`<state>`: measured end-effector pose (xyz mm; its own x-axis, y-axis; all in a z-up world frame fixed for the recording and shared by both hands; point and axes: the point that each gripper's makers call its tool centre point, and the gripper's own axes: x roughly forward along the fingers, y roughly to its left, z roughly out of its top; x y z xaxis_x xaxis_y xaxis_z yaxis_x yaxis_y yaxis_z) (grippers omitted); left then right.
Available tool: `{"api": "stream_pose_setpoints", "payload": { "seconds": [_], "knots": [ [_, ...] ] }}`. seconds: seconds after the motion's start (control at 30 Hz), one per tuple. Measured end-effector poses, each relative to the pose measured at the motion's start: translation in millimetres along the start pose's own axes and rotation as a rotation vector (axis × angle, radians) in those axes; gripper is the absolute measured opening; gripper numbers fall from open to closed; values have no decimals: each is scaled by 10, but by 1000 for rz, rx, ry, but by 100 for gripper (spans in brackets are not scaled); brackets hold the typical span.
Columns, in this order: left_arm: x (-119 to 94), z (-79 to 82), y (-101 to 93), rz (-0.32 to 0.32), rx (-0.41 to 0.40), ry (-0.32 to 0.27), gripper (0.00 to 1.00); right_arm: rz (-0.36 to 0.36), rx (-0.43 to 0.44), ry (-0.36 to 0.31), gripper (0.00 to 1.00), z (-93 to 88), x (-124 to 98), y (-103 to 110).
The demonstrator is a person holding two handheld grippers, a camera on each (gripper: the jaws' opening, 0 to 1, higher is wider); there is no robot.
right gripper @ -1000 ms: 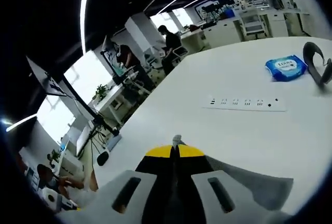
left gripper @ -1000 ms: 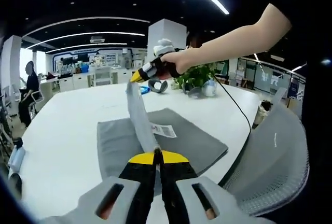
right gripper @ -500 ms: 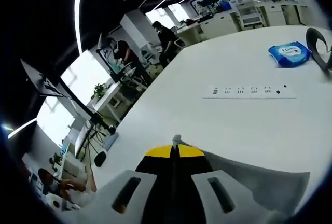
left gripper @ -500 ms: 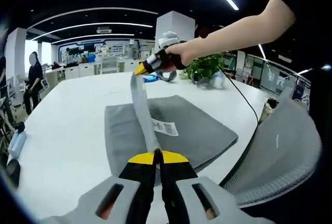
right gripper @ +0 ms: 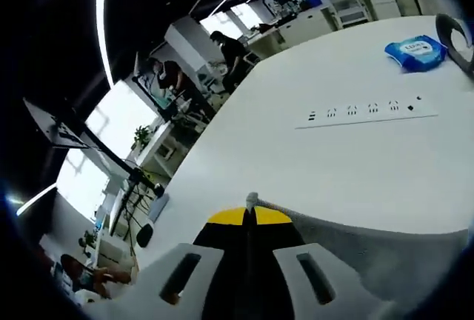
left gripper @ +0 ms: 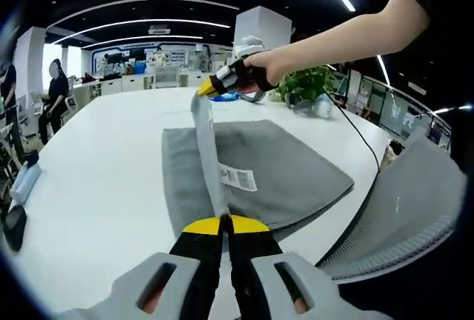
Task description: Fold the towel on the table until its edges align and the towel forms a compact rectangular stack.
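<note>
In the left gripper view, a person (left gripper: 58, 83) stands far off at the left by some desks, and a dark object lies at the near left edge of the white tabletop (left gripper: 96, 157). Toward the middle, the grey towel (left gripper: 281, 175) lies spread flat on that tabletop, a white label (left gripper: 238, 178) showing on its upper face. One edge of the towel is lifted clear of the rest and stretched taut in a narrow band between the two tools: the left tool (left gripper: 224, 224) has its yellow-tipped jaws pressed together on the near end of that band, and the right tool (left gripper: 209, 87), held in a hand (left gripper: 259, 72), pinches the far end up above the towel's far side. Behind the hand sits a green potted plant (left gripper: 311, 87) on the tabletop, and at the right a grey mesh chair back (left gripper: 400, 209) stands just beside the tabletop's edge. In the right gripper view, people stand among desks well off to the left. At the middle bottom the right tool (right gripper: 250, 209) has its jaws closed on a corner of the towel (right gripper: 370, 250), whose grey cloth spreads away to the right over the tabletop (right gripper: 296, 164). Farther along the tabletop lies a white power strip (right gripper: 366, 112), and beyond it, near the right edge, a blue packet (right gripper: 416, 47) with a dark curved object just beside it.
</note>
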<state>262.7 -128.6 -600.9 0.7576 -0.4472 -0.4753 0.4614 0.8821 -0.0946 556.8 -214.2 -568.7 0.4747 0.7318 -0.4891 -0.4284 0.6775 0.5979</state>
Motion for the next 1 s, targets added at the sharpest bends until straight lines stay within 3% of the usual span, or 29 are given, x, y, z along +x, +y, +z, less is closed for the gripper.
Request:
{"api": "stream_pose_setpoints", "payload": {
  "seconds": [0.2, 0.33, 0.5, 0.77, 1.0],
  "knots": [
    [36, -129, 50, 15, 2, 39, 4, 11, -7, -14, 0, -21, 87, 39],
    [32, -227, 118, 55, 28, 68, 12, 56, -6, -40, 6, 15, 126, 120],
    [-56, -353, 308, 124, -74, 82, 12, 86, -14, -58, 3, 61, 125, 204],
    [-152, -314, 428, 169, -77, 63, 12, 51, -108, 11, 1, -121, -20, 64],
    [-116, -155, 248, 123, -52, 32, 12, -5, -168, 57, 1, -296, -301, -172]
  ]
}}
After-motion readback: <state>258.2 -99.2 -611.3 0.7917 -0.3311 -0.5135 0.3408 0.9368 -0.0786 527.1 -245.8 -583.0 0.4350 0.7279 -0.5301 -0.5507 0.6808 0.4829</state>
